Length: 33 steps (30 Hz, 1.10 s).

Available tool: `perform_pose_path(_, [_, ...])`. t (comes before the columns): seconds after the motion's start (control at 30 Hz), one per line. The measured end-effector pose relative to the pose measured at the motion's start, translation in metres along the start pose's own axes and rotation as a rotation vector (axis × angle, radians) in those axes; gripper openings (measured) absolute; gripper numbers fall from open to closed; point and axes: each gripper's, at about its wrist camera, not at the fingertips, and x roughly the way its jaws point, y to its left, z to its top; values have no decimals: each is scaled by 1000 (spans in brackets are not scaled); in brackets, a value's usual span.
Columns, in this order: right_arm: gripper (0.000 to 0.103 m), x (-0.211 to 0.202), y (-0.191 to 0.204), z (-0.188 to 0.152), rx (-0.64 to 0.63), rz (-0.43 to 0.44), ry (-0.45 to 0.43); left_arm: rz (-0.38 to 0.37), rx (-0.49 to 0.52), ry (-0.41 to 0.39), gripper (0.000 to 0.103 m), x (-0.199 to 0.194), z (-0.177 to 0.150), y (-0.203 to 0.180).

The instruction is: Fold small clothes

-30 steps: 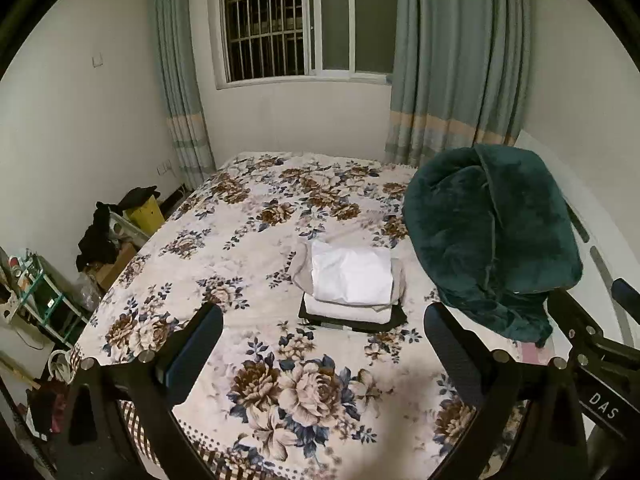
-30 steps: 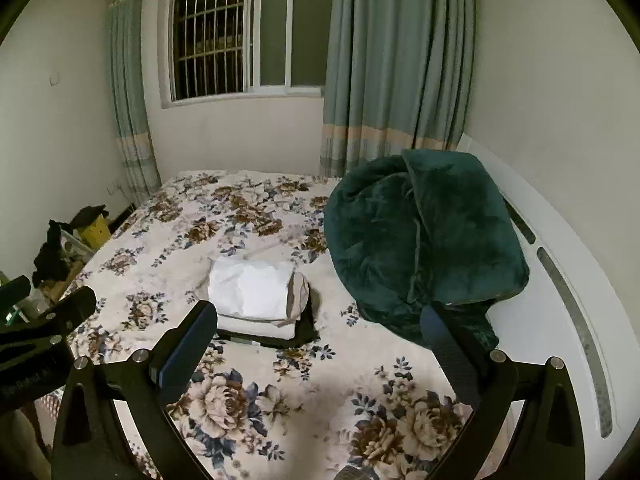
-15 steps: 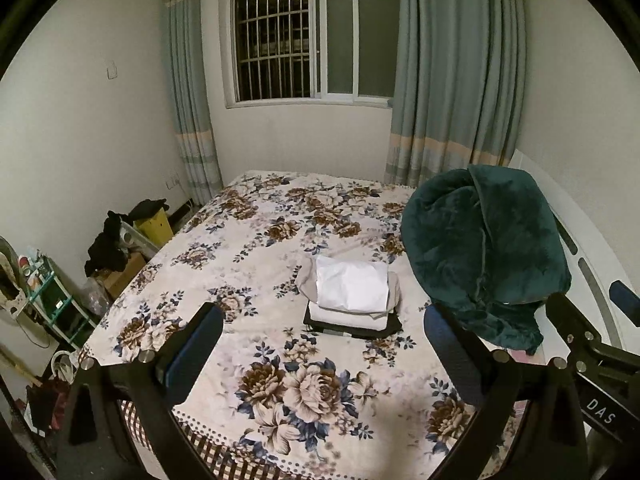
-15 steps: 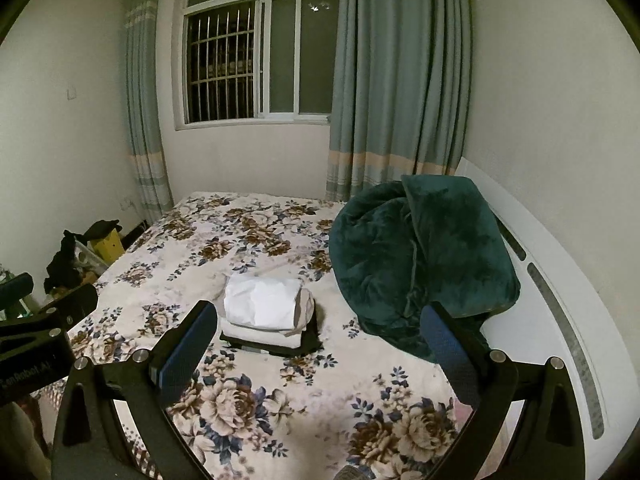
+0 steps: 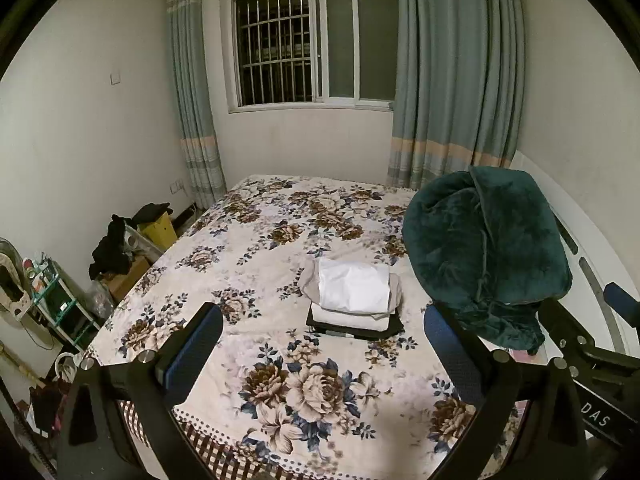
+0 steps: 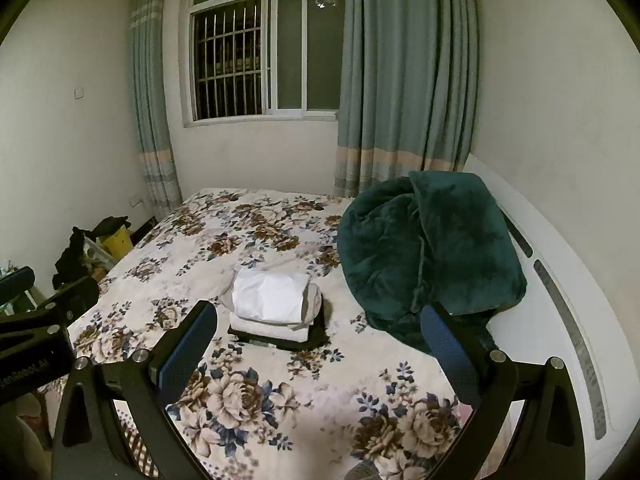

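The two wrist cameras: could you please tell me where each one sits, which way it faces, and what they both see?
Left wrist: sits on the left gripper, above the bed's near end, facing the window; its own open fingers show, with the right gripper at the right edge.
Right wrist: sits on the right gripper, facing likewise; its own open fingers show, with the left gripper at the left edge.
Shared: the floral bed, the stack of folded clothes and the green blanket.

Bed with floral sheet. Folded clothes stack lies mid-bed: white piece on top, beige under, black at bottom. Green blanket heaped just right of stack, against white headboard.
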Motion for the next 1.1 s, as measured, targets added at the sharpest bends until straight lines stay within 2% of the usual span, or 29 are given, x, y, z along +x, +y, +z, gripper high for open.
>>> perform_pose_path(1.1, [103, 4, 2, 18, -8, 33, -12, 18, 1, -10, 103, 2, 8, 3])
